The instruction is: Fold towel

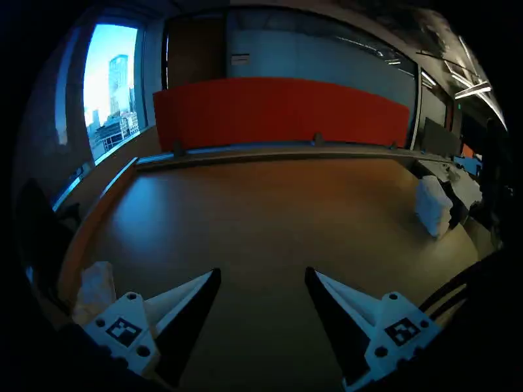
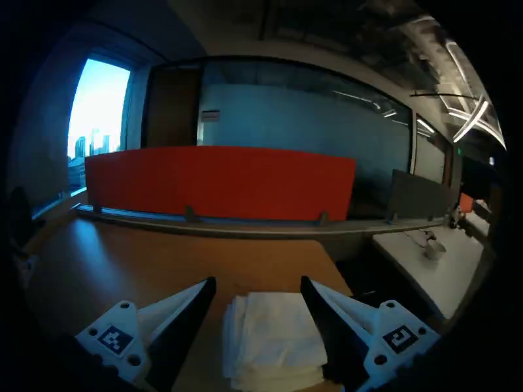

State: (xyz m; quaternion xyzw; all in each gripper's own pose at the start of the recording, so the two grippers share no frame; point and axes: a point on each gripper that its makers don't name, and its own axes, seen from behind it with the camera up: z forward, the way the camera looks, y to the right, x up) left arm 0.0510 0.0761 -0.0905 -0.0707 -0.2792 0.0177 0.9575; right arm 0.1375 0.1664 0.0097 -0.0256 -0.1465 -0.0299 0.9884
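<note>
In the right gripper view a stack of folded white towels (image 2: 274, 340) lies on the wooden table (image 2: 131, 261) near its right edge. My right gripper (image 2: 257, 279) hangs over it, open, and the stack shows in the gap between the two fingers; I cannot tell whether they touch it. In the left gripper view my left gripper (image 1: 261, 270) is open over the bare wooden table (image 1: 261, 209), with nothing between its fingers. The same white towel stack (image 1: 433, 206) sits far off at the table's right edge. A crumpled pale cloth (image 1: 95, 291) lies at the left edge, beside the left finger.
A red divider panel (image 1: 281, 111) (image 2: 222, 179) runs along the table's far edge. A window (image 1: 111, 85) lies to the left. To the right, past a gap, stands a white desk (image 2: 438, 264) with small items on it.
</note>
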